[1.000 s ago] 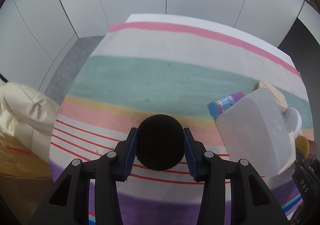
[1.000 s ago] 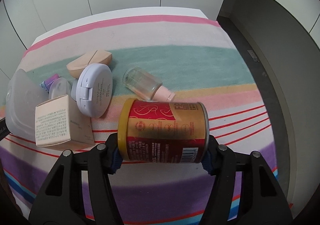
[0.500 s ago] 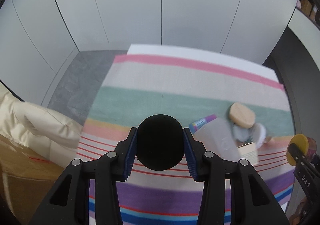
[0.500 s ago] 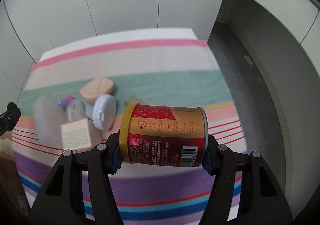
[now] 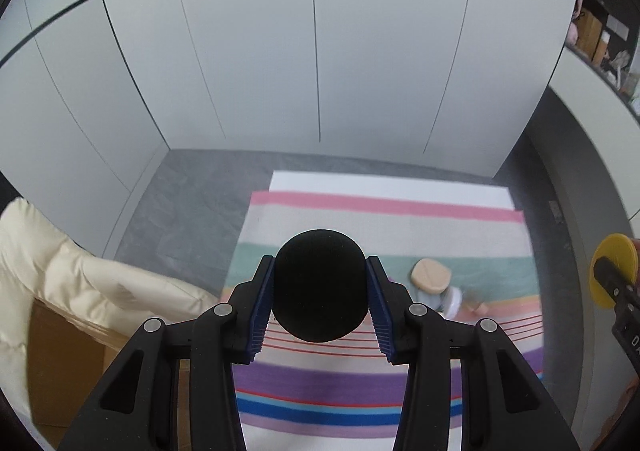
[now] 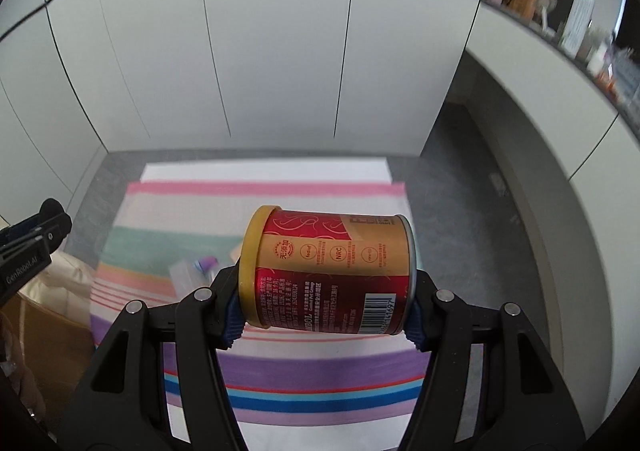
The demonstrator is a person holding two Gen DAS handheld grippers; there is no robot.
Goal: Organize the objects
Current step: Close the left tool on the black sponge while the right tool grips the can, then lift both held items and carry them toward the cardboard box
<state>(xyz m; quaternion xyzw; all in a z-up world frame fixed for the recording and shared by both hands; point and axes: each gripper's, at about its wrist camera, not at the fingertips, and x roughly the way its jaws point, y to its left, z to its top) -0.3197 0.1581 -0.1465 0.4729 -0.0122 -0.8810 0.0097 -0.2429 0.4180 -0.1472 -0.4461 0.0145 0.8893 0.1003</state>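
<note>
My left gripper (image 5: 320, 301) is shut on a round black object (image 5: 320, 285) and holds it high above the striped cloth (image 5: 384, 219). My right gripper (image 6: 324, 315) is shut on a red and gold can (image 6: 328, 275) with a yellow lid, held on its side high above the cloth (image 6: 260, 207). The can's yellow lid (image 5: 616, 277) shows at the right edge of the left wrist view. A tan compact (image 5: 431, 275) and a white round compact (image 5: 452, 301) lie on the cloth far below. A clear plastic container (image 6: 186, 277) and a purple-capped tube (image 6: 207, 263) show blurred in the right wrist view.
A cream padded jacket (image 5: 60, 291) lies over a cardboard box (image 5: 60, 367) to the left of the table. White wall panels stand behind the table. A shelf with bottles and boxes (image 6: 560, 7) runs along the right. Grey floor surrounds the table.
Both grippers have risen and pulled back from the table with their objects still held. The cloth and the items on it now look much smaller and farther below.
</note>
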